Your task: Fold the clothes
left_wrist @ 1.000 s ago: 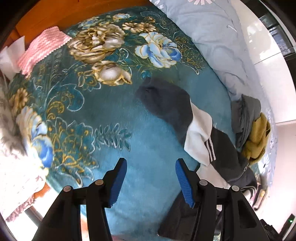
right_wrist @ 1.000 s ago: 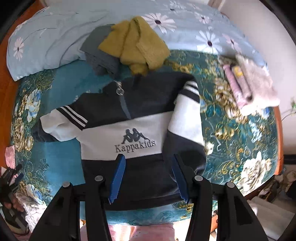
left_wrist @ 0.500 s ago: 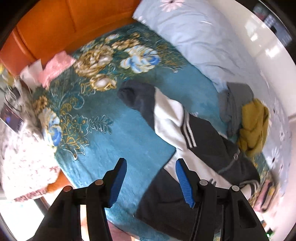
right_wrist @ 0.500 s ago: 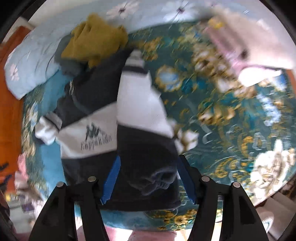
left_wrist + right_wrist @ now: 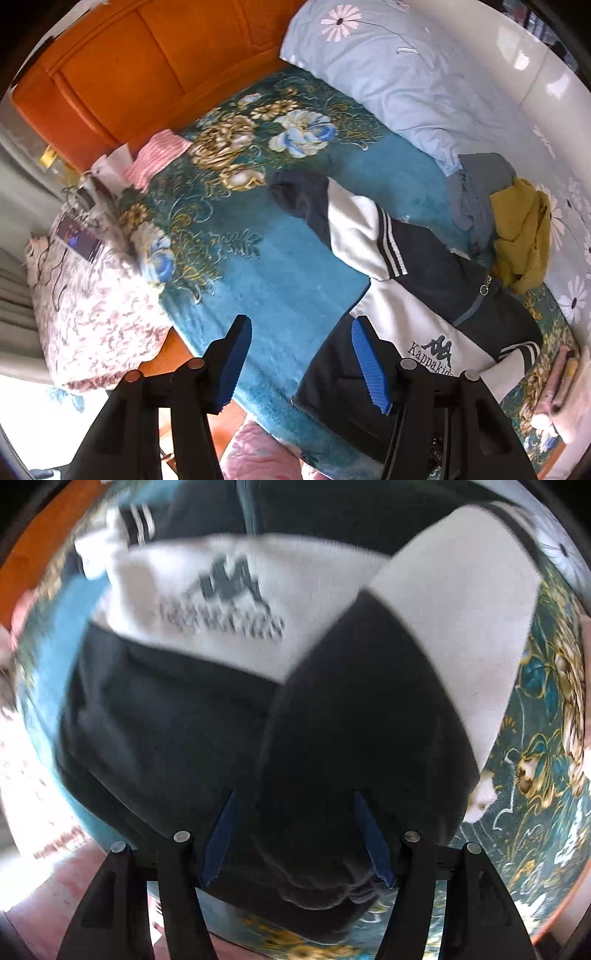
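Note:
A navy and white Kappakids sweatshirt (image 5: 417,295) lies spread on the teal floral blanket (image 5: 258,266). One sleeve stretches toward the far left and its dark cuff (image 5: 295,192) rests on the blanket. My left gripper (image 5: 303,363) is open and empty, held above the blanket beside the sweatshirt's hem. In the right wrist view the sweatshirt (image 5: 221,602) fills the frame, with the other sleeve folded over the body. My right gripper (image 5: 295,834) is open and low over that sleeve's dark cuff (image 5: 325,849), which lies between the blue pads.
A grey garment (image 5: 476,192) and a mustard one (image 5: 524,232) lie piled at the far right by the pale blue daisy quilt (image 5: 406,74). An orange headboard (image 5: 147,62), a pink knit item (image 5: 159,155) and a floral pillow (image 5: 92,306) stand to the left.
The right gripper has dropped close to the sweatshirt, with the folded sleeve's cuff now between its pads. The left gripper has pulled back and up, so more of the bed shows.

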Available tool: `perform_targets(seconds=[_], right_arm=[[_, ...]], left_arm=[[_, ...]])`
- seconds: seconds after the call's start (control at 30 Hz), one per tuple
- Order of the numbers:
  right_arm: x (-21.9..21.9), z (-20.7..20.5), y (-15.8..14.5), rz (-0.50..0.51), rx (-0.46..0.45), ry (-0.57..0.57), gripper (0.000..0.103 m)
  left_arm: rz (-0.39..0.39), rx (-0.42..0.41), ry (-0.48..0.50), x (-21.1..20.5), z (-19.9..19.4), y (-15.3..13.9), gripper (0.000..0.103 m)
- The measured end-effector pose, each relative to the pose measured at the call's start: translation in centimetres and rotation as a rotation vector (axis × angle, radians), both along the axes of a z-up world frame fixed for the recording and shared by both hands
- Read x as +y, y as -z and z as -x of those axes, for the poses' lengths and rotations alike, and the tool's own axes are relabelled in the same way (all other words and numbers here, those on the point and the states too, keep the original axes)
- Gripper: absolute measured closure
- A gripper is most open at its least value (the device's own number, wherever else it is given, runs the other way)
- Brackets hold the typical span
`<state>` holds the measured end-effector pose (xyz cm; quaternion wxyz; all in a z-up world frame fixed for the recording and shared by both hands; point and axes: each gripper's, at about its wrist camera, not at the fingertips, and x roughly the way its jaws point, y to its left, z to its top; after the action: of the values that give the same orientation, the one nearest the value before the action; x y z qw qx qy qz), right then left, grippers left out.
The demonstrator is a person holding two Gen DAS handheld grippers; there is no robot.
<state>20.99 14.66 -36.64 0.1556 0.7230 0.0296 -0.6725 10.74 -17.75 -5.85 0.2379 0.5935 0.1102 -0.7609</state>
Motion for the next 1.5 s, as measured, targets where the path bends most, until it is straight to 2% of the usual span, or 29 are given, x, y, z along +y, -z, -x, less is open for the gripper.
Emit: perform_targets(seconds=[0.1, 0.2, 0.3, 0.4, 0.5, 0.57, 0.7, 0.77, 0.83, 0.9, 0.97, 1.03, 1.07, 1.1, 1.13, 1.23, 1.4, 1.5], right_arm=[[2.7, -0.1, -0.5, 0.025, -0.020, 0.076, 0.092], [7.4, -0.1, -2.5, 0.073, 0.004, 0.199, 0.094], [13.5, -0.7, -5.8, 0.019, 0.111, 0.271, 0.094], [19.4, -0.9, -8.8, -0.163, 0.250, 0.282, 0.094], [25.0, -0.6, -10.4, -0.394, 0.355, 0.300, 0.094], [28.3, -0.2, -9.8, -0.469, 0.335, 0.337, 0.094], [30.6, 0.7, -6.4, -0.510, 0.214, 0.374, 0.095], [30.7, 0.8, -5.8, -0.521, 0.186, 0.360, 0.095], [30.7, 0.6, -6.9, -0.529, 0.206, 0.366, 0.094], [30.7, 0.4, -8.9, -0.509, 0.239, 0.411, 0.081], [30.4, -0.2, -11.5, -0.447, 0.280, 0.483, 0.072], [29.0, -0.9, -13.8, -0.377, 0.331, 0.547, 0.070], [28.3, -1.1, -15.0, -0.344, 0.348, 0.569, 0.065], [27.2, -1.1, -16.0, -0.313, 0.354, 0.581, 0.059], [25.7, -1.0, -16.8, -0.283, 0.355, 0.585, 0.058], [20.6, 0.2, -18.0, -0.225, 0.349, 0.567, 0.057], [11.7, 2.1, -20.3, -0.124, 0.302, 0.618, 0.056], [5.7, 3.6, -21.7, -0.138, 0.270, 0.607, 0.055]], left_arm=[[-0.004, 0.006, -0.009, 0.6, 0.2, -0.2, 0.042], [-0.015, 0.016, 0.012, 1.8, 1.0, -0.3, 0.042], [-0.031, 0.017, 0.039, 3.0, 1.9, -0.1, 0.042], [-0.045, 0.014, 0.061, 4.0, 2.3, 0.3, 0.042], [-0.049, 0.005, 0.077, 4.4, 2.4, 0.5, 0.042], [-0.052, 0.000, 0.076, 4.2, 2.3, 0.6, 0.042], [-0.068, 0.002, 0.047, 2.7, 1.7, 0.6, 0.042], [-0.076, 0.010, 0.029, 1.6, 1.5, 0.5, 0.042], [-0.089, 0.022, 0.011, 0.3, 1.1, 0.4, 0.042], [-0.114, 0.034, -0.012, -1.2, 0.8, 0.8, 0.042], [-0.157, 0.050, -0.041, -3.0, 0.6, 1.6, 0.042], [-0.205, 0.068, -0.080, -4.9, 0.4, 2.8, 0.042], [-0.243, 0.079, -0.114, -6.4, 0.3, 3.7, 0.042], [-0.280, 0.086, -0.151, -8.0, 0.2, 4.7, 0.042], [-0.314, 0.088, -0.190, -9.6, 0.1, 5.7, 0.042], [-0.369, 0.080, -0.271, -14.0, 0.4, 8.7, 0.042], [-0.434, 0.067, -0.285, -21.2, 3.3, 13.6, 0.042], [-0.496, 0.045, -0.320, -25.4, 5.4, 17.6, 0.042]])
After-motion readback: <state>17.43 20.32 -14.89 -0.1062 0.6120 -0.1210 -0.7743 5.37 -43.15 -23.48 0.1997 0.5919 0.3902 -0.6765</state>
